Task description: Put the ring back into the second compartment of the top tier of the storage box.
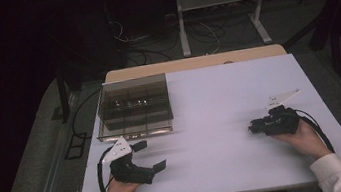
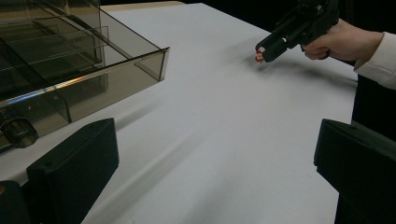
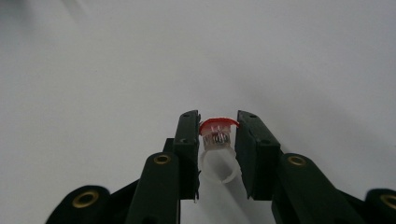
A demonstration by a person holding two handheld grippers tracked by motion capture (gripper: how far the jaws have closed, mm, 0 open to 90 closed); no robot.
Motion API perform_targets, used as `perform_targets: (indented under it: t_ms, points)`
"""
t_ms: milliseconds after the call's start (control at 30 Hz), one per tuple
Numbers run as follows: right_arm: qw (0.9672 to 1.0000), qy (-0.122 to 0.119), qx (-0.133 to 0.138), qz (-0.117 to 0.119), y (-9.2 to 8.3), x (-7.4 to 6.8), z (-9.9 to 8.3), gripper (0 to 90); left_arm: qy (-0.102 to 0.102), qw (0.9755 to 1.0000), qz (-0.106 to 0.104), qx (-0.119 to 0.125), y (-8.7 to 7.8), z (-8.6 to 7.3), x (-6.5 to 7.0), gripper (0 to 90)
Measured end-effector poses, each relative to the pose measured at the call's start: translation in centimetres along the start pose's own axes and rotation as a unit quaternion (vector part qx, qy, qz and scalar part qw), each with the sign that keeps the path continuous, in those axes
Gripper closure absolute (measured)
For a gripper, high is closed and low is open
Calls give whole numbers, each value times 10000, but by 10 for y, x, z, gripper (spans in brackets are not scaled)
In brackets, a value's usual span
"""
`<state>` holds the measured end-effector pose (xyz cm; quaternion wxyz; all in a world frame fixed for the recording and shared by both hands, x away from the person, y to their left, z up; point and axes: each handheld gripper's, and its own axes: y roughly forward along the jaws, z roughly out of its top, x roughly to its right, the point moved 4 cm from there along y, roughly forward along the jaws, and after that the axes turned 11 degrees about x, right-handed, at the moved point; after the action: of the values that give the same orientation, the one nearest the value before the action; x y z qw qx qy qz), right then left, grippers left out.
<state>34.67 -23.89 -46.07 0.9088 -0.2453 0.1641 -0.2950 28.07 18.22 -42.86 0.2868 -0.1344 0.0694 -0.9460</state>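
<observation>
White table (image 1: 219, 94) staying bare. Right gripper (image 3: 218, 140) squeezing small clear tube with red cap (image 3: 217, 135), cap pointing forward. Box (image 1: 134, 106) sitting far left, nearer left gripper (image 1: 149, 157), jaws apart, holding nothing.

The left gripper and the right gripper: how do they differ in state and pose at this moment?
The left gripper stands open and holds nothing; the right gripper is shut on a small clear vial with a red cap. The left one lies near the smoked plastic organizer box; the right one is far from it. Both are black and hand-held.
</observation>
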Motion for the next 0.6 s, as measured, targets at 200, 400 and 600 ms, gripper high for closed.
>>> perform_targets:
  t_ms: [200,400,600]
  points:
    - [9999,116,106,39,-5,3,3,701,-8,10000,2,6,0,0,0,0]
    - [9996,186,173,132,-11,2,12,701,-6,10000,10,4,0,0,0,0]
    - [9990,192,312,263,-17,-3,30,700,-8,10000,23,33,-1,1,0,0]
